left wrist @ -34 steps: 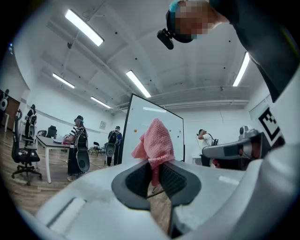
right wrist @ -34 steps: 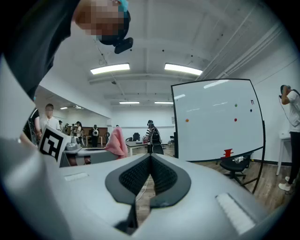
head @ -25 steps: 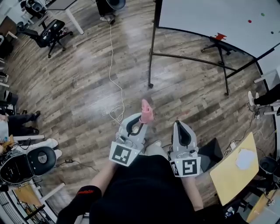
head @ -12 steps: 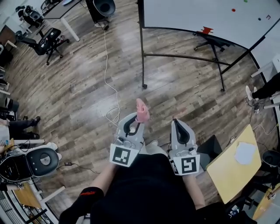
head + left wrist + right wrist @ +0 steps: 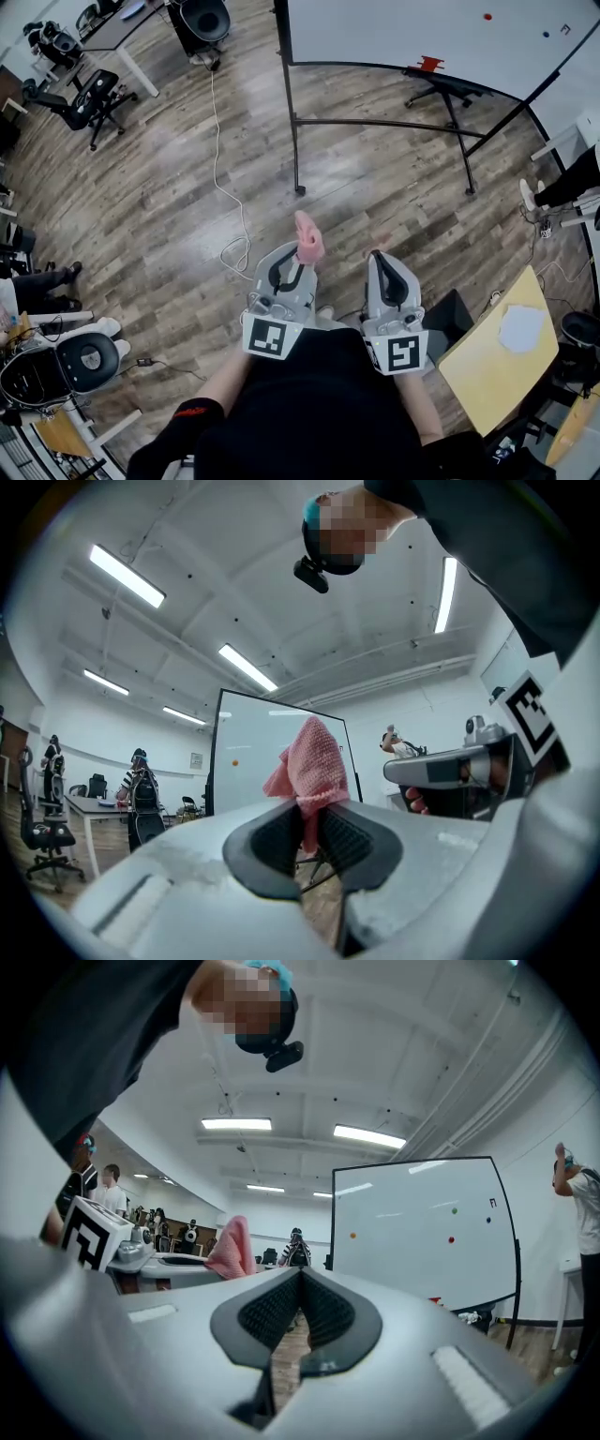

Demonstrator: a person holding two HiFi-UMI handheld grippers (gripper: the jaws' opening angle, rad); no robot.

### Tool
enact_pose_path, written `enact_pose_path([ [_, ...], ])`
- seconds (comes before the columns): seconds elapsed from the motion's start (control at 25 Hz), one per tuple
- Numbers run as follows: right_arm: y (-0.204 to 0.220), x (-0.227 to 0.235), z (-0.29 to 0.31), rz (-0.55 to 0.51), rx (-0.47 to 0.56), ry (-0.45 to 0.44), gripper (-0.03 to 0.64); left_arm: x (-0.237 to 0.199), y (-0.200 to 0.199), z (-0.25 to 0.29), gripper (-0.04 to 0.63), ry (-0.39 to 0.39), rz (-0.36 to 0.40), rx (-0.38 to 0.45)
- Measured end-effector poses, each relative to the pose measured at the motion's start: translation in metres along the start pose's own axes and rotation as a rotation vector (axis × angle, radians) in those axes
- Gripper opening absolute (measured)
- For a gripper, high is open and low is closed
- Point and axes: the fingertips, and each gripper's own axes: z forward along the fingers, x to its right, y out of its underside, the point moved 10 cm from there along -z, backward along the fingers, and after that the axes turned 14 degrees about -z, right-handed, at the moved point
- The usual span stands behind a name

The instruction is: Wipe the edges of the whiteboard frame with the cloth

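Left gripper (image 5: pixel 302 264) pinches a pink knitted cloth (image 5: pixel 308 238); right gripper (image 5: pixel 378 256) has its jaws together, empty. Reach the black-framed whiteboard (image 5: pixel 412 28) at one o'clock, then press the cloth flat along its edge.

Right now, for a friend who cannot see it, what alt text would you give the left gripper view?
The left gripper has its jaws shut on a pink cloth, which bunches up above them. Behind it stands a whiteboard in a bright office with strip lights on the ceiling.
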Motion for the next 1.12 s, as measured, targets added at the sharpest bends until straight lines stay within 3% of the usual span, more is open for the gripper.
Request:
enact_pose_path([
  [0.2, 0.016, 0.018, 0.048, -0.025, 0.025, 0.038, 0.002, -0.037, 0.005, 0.048, 0.031, -0.016, -0.043, -0.005],
  [0.4, 0.032, 0.030, 0.101, -0.020, -0.008, 0.013, 0.002, -0.076, 0.011, 0.098, 0.031, -0.027, -0.060, -0.018],
  [0.84, 0.063, 0.064, 0.192, 0.000, -0.069, 0.068, 0.002, -0.144, 0.009, 0.192, 0.031, 0.046, -0.023, -0.006],
  [1.12, 0.071, 0.079, 0.233, -0.005, -0.074, 0.095, 0.002, -0.180, 0.014, 0.228, 0.031, 0.047, -0.058, -0.027],
])
